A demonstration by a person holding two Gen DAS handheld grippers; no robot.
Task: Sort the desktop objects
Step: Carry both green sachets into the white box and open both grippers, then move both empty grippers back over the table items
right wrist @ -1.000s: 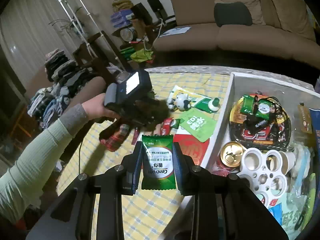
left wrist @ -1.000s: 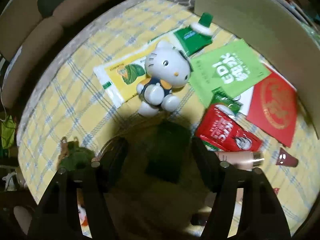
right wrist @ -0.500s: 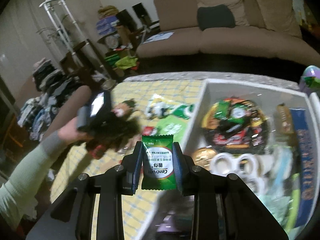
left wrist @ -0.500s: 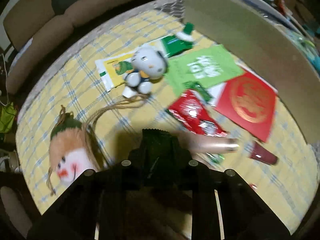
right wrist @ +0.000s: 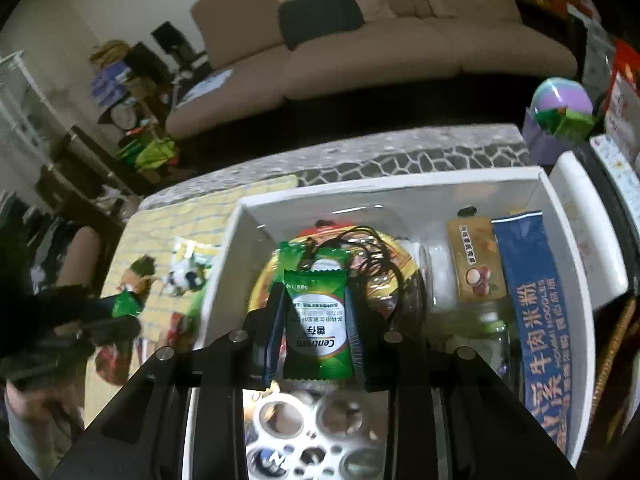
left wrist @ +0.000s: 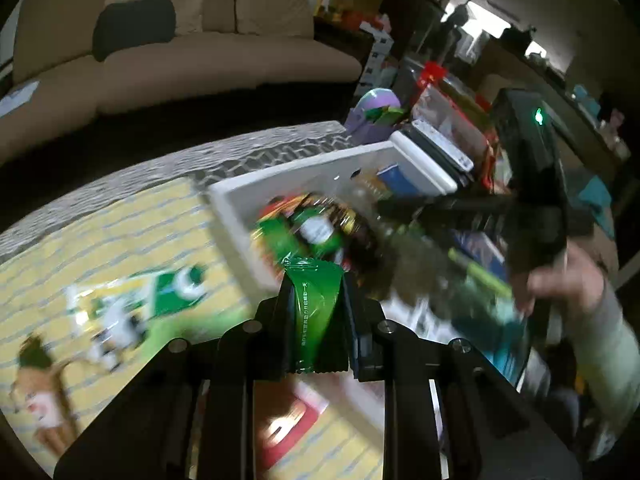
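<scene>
Right sachet: green foil sachet (right wrist: 318,320), crimped sawtooth ends, white oval label, upright between the pads of the right claw (right wrist: 316,324); it hangs above the open white box (right wrist: 400,196).
Right claw: narrow, both pads pressed on the sachet's side edges.
Left sachet: dark green packet (left wrist: 318,312), glossy, serrated top and bottom edges, plain back side showing; pinched in the left claw (left wrist: 316,320).
Left claw: narrow, closed on the packet, held over the bench edge beside the box's near wall.
Box contents: rectangular, rigid white walls; inside lie a round yellow-rimmed packet under a black cord (right wrist: 372,252), a tan snack pack (right wrist: 476,256), a long blue noodle bag (right wrist: 536,320), a white plastic ring holder (right wrist: 304,420).
Bench: yellow checked cloth (left wrist: 132,240); green and white packets and a small plush figure (left wrist: 44,380) on it, blurred.
Background: beige sofa (right wrist: 400,40), dark cushion.
</scene>
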